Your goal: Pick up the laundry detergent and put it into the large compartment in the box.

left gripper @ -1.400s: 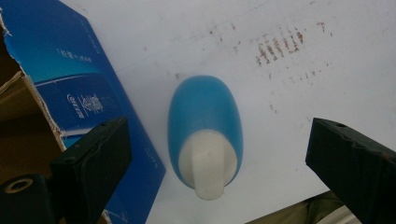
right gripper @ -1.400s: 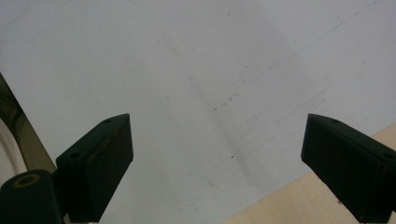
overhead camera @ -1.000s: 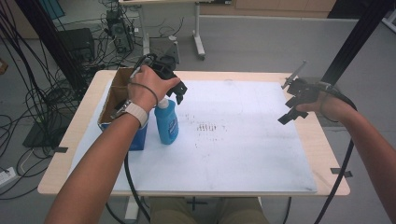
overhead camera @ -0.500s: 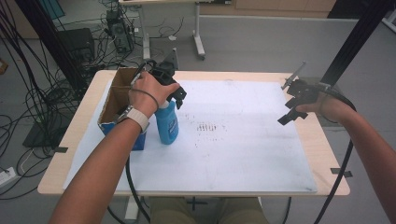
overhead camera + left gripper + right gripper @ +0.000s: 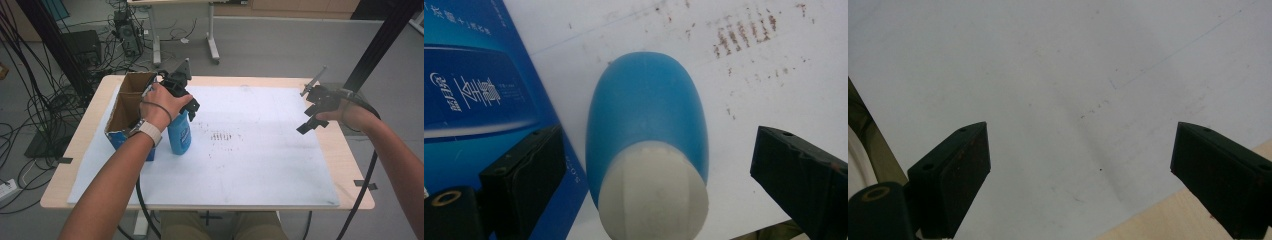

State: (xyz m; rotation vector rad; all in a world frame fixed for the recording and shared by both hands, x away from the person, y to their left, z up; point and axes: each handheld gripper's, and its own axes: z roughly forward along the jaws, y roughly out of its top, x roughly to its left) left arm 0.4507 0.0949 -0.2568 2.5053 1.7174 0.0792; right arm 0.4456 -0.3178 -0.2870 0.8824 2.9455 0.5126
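The blue bottle (image 5: pixel 179 134) stands upright on the white sheet (image 5: pixel 250 165) that covers the surface (image 5: pixel 90 131), just beside the open cardboard box (image 5: pixel 131 111) with the blue printed side. Its white cap (image 5: pixel 653 192) points up, so the long axis of the bottle is vertical.

The left claw (image 5: pixel 186 98) hangs directly above this bottle and looks down along it. In the left gripper view the cap and the blue shoulders lie between the two black jaws, with a free gap on each side, so this claw is spread wide and holds nothing. The bottle sits a little nearer to the jaw on the box side than to the other one, and the blue wall of the box (image 5: pixel 479 85) is close behind that jaw.

The right claw (image 5: pixel 311 112) is well apart, near the far right part of the sheet, raised above it. Its jaws are also spread, with only bare white sheet and a strip of the wooden surface edge (image 5: pixel 1188 220) between them.

So the left hand is clearly the nearer one, and the bottle lies straight below its claw. I judge that the coming move is a short descent along the bottle's axis, then a closing around the neck or cap. The risk I see is the box: the jaw on that side could catch its wall if the claw does not stay centred.

Some brown marks (image 5: pixel 220 136) lie on the sheet to the right of the bottle.
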